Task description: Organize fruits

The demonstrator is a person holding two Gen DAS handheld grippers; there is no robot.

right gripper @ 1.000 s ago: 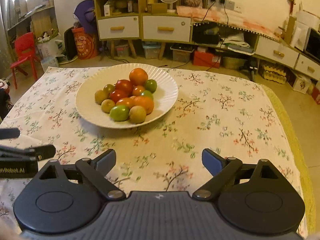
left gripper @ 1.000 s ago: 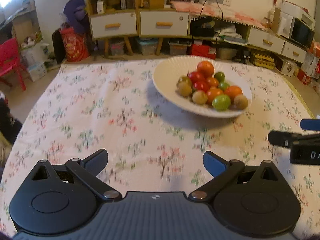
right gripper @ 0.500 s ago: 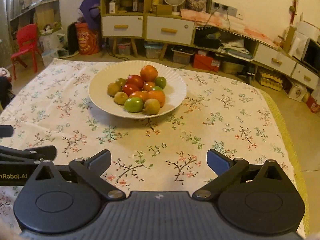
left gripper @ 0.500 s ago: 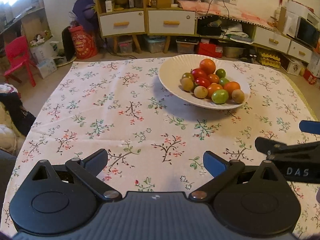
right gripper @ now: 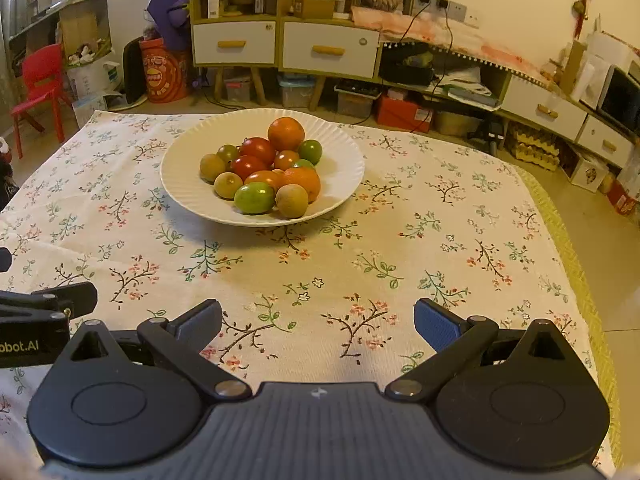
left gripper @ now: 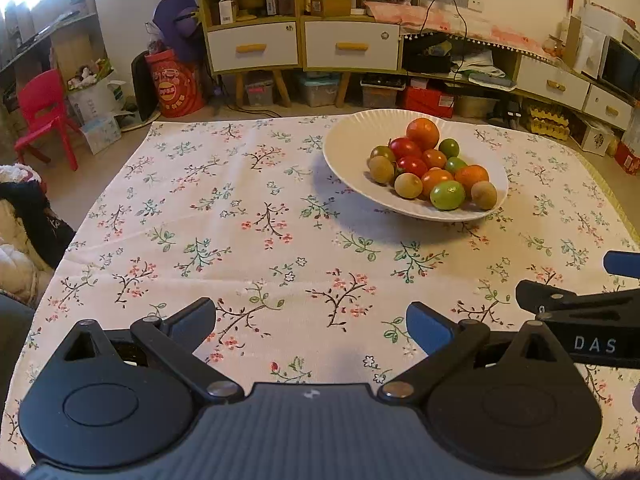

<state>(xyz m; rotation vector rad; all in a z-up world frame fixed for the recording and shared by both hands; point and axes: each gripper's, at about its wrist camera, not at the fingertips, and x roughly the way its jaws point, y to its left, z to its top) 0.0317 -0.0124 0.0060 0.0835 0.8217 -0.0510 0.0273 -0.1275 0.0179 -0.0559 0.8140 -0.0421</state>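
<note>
Left gripper [left gripper: 311, 318] is hanging above the bench [left gripper: 248, 240], jaws spread wide, nothing between them but the flowered tablecloth [left gripper: 224, 216]. Right gripper [right gripper: 318, 318] is doing likewise: its jaws have just been opening and are standing at full spread, empty.

White fluted plate [right gripper: 180, 176] is sitting on the cloth well ahead of both pairs of jaws: ahead and to the right of the left jaws, ahead and a little left of the right ones. Fruit is lying heaped in it, pieces touching. A large orange [right gripper: 286, 134] is topping the far side of the heap; two red fruits [right gripper: 258, 150] are sitting just before it. A green fruit [right gripper: 254, 198] and a brown round fruit [right gripper: 291, 200] are lying side by side at the near edge. More brown-yellow fruit is sitting on the heap's left side.

Right gripper's arm is showing at the right edge of the left wrist view, beside the left jaws and apart from them.
</note>
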